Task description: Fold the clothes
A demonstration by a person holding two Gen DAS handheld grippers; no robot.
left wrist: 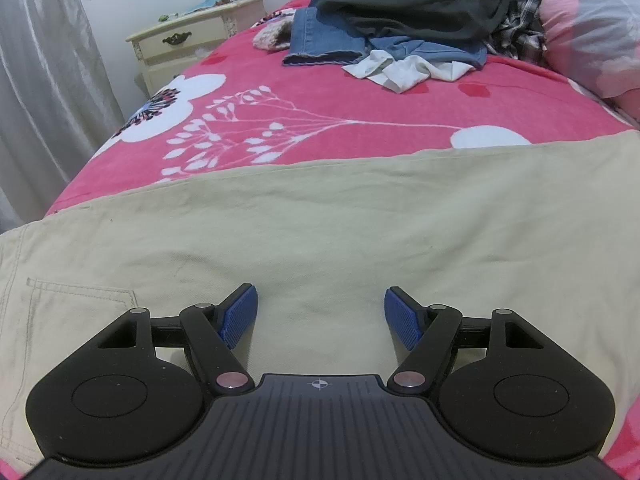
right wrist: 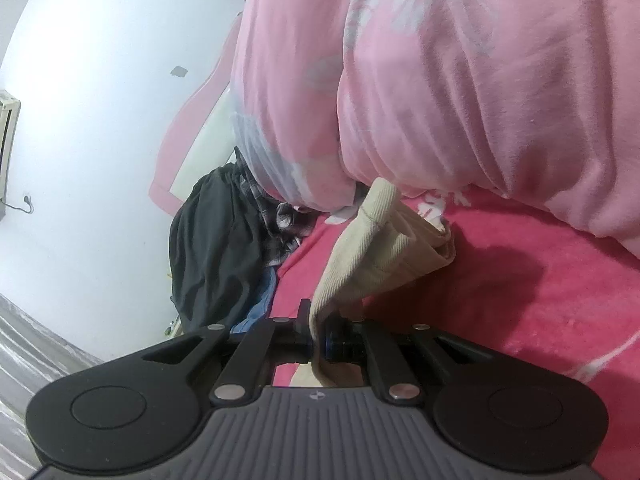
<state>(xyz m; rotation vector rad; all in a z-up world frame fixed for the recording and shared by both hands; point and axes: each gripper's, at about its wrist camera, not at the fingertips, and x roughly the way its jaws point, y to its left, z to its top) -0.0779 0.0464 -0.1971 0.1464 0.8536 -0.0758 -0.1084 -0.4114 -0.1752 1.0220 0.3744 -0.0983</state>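
Two blue pads of the left gripper stand wide apart above beige trousers spread flat on the pink bedspread, a clothes pile beyond. From the right wrist, the right gripper pinches a lifted fold of the trousers beneath a pink duvet.

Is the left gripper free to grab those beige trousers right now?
Probably yes: the left gripper hangs open right over the beige trousers, with nothing between them. The right gripper already pinches one end.
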